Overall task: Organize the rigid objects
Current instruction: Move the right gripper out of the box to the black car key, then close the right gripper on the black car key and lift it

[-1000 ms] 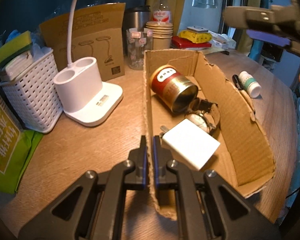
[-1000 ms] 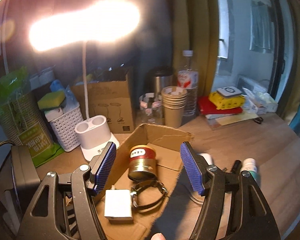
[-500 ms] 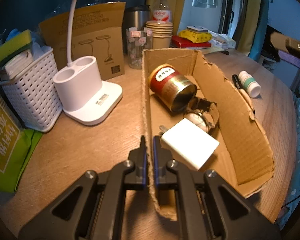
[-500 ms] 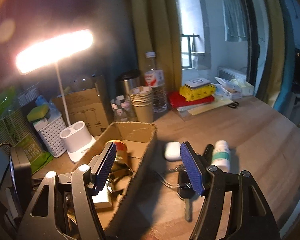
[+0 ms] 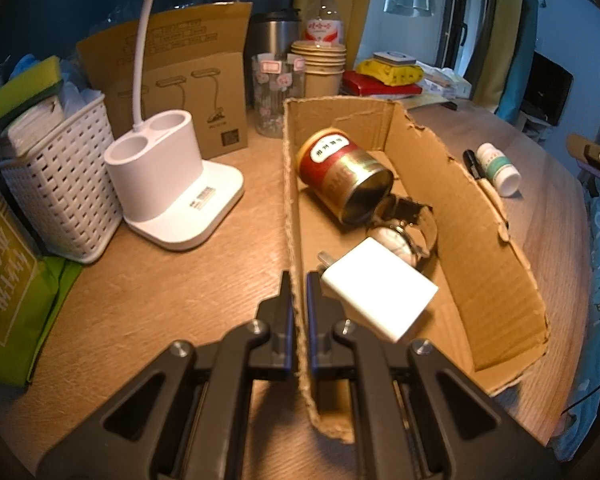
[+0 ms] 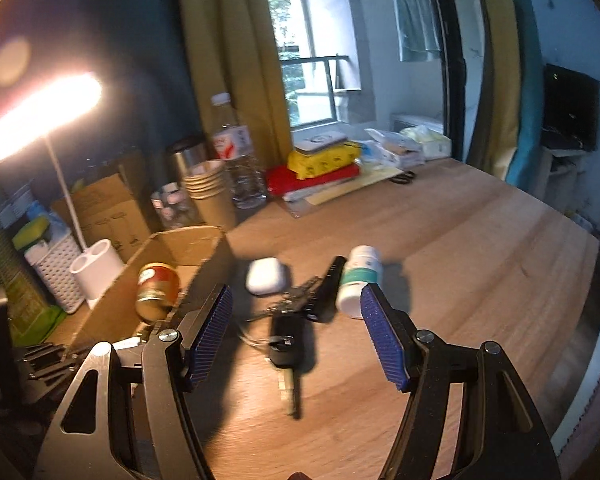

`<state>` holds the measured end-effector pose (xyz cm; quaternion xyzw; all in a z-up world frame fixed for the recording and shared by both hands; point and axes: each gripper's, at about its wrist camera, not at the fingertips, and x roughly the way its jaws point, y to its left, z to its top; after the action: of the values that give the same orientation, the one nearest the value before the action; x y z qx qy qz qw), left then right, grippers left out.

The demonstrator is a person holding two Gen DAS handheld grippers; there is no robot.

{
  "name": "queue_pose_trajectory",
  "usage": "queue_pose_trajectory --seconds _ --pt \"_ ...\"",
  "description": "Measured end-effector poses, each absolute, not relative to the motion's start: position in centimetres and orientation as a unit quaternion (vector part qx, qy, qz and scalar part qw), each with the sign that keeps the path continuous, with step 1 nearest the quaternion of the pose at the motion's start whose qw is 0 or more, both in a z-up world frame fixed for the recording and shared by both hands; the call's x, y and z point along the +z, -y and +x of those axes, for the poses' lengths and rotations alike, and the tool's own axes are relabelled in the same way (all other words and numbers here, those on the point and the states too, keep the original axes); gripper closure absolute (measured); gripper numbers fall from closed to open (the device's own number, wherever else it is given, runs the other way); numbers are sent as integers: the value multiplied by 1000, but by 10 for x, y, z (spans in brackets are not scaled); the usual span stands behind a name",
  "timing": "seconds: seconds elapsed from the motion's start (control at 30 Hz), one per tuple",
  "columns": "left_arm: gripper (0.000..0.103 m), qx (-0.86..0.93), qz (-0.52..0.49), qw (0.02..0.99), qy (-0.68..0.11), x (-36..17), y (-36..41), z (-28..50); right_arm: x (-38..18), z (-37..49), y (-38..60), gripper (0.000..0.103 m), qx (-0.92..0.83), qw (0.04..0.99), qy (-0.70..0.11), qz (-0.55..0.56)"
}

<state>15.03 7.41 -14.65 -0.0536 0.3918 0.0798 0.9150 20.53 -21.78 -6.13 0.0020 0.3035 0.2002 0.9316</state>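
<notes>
My left gripper point(image 5: 298, 280) is shut on the left wall of the open cardboard box point(image 5: 480, 240). In the box lie a red-and-gold tin point(image 5: 344, 172) on its side, a wristwatch point(image 5: 400, 232) and a white charger point(image 5: 380, 296). My right gripper point(image 6: 296, 300) is open with nothing between its pads. It hovers over the table to the right of the box point(image 6: 204, 248). Ahead of it lie a white earbud case point(image 6: 266, 276), a black car key point(image 6: 286, 344), a black marker point(image 6: 328, 292) and a white pill bottle point(image 6: 358, 280).
A white desk lamp base point(image 5: 168, 184), a white basket point(image 5: 56, 196), a glass jar point(image 5: 276, 96) and stacked paper cups point(image 5: 320, 64) stand left of and behind the box. Red and yellow packs point(image 6: 320, 168) and scissors point(image 6: 404, 178) lie at the back. Bare wood stretches to the right.
My right gripper has swung right, from above the box to over the loose items on the table, staying open. The left gripper has kept its hold on the box wall.
</notes>
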Motion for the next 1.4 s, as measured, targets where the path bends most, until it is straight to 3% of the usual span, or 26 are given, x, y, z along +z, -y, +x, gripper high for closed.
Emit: queue_pose_trajectory --seconds 0.83,1.0,1.4 --pt "98 65 -60 916 -391 -147 -76 150 -137 238 176 34 210 893 -392 -69" --pt "98 66 -60 916 -391 -147 -76 150 -150 243 169 39 216 883 -409 -79" --pt "98 65 -60 916 -391 -147 -77 151 -159 244 152 65 226 871 -418 -123"
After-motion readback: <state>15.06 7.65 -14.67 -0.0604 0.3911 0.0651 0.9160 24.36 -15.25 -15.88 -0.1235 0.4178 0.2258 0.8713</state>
